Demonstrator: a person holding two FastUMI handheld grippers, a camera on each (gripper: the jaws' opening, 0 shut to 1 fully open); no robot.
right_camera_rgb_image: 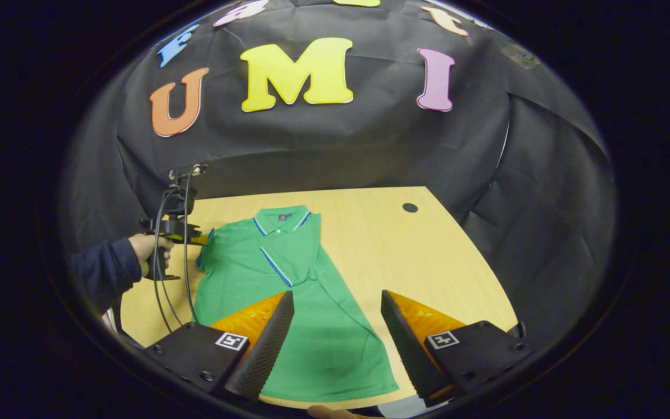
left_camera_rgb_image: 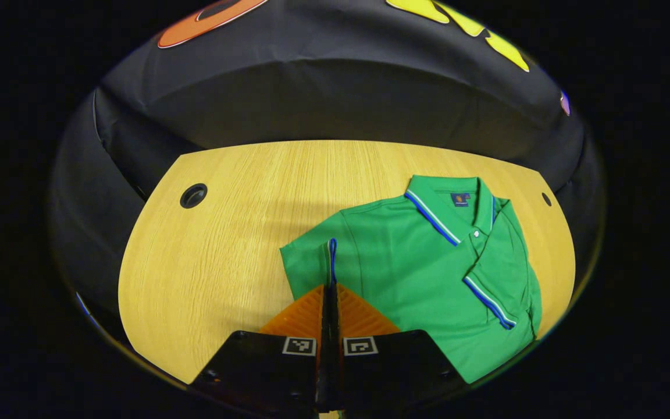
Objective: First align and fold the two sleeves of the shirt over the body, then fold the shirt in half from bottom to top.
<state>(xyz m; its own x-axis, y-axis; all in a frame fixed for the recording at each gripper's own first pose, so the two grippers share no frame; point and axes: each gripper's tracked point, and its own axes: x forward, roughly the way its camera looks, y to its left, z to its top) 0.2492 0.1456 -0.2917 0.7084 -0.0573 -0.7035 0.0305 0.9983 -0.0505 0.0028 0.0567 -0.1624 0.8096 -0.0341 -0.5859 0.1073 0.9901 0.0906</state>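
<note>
Black cloth walls surround a wooden counter [left_camera_rgb_image: 224, 233]. Left gripper [left_camera_rgb_image: 330, 291] has its jaws together, clamped on the cuff of the shirt's unfolded sleeve [left_camera_rgb_image: 317, 262], likely to carry it across the body. Right gripper [right_camera_rgb_image: 338, 326] hovers with jaws apart over the green shirt [right_camera_rgb_image: 312, 326], whose other sleeve [right_camera_rgb_image: 291, 256] already lies folded inward.

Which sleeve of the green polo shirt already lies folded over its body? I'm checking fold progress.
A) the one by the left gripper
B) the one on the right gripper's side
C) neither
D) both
B: on the green polo shirt, that striped-cuff sleeve lies across the chest, while the left gripper pinches the other sleeve, spread outward.
</note>
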